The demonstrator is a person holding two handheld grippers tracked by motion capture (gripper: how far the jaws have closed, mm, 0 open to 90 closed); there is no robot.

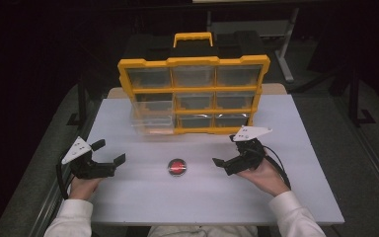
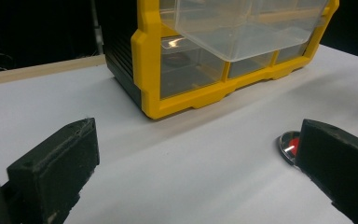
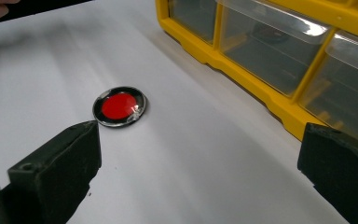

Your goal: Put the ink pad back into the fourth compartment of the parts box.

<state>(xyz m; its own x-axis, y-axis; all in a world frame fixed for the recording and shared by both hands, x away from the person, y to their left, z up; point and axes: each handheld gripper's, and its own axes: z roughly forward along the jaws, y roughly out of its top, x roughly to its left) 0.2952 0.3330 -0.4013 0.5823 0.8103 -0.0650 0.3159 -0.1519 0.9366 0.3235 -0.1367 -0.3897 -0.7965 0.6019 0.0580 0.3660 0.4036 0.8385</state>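
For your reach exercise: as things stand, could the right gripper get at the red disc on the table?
Probably yes. The right gripper is open and faces the red disc, with bare white table between them; the yellow drawer cabinet stands behind, out of the way.

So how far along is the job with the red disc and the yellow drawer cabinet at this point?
Done: one clear plastic drawer at the left of the yellow drawer cabinet already stands pulled out. In hand: nothing; the left gripper and right gripper both rest open on the white table, either side of the round red disc with a shiny rim. Left: probably picking up the disc, placing it in the open drawer, and closing it.
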